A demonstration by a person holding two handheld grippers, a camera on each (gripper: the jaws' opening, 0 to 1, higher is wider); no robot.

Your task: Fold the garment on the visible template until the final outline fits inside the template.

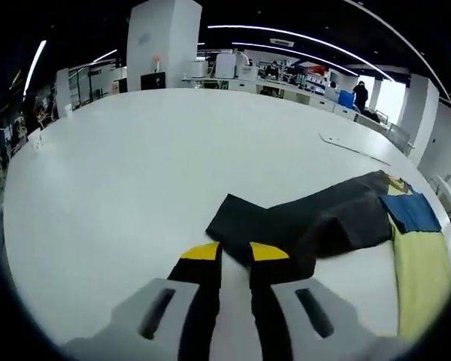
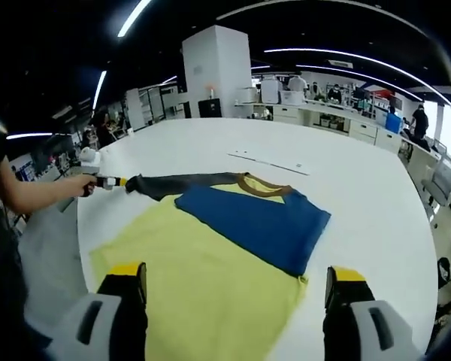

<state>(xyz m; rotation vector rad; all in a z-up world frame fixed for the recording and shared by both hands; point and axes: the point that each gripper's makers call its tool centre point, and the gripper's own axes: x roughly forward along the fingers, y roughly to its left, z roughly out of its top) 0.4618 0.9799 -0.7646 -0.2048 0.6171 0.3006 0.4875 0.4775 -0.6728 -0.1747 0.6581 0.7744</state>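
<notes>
Yellow fabric made up the body of the garment [image 2: 203,278], a T-shirt lying flat on the white tabletop [image 2: 361,188] with a blue panel folded across its upper half and a brown-edged neckline at the top. In the right gripper view the left gripper [image 2: 114,182] sat at the tip of the dark grey sleeve [image 2: 180,183], stretched out sideways; in the left gripper view its jaws stood nearly together at that sleeve's edge, apparently pinching it, though the contact itself was hard to see. The right gripper [image 2: 237,289] hovered over the hem end, jaws spread wide and holding nothing. The step in hand seemed to be the sleeve fold; next the sleeve would need carrying inward over the body. No template outline could be made out.
</notes>
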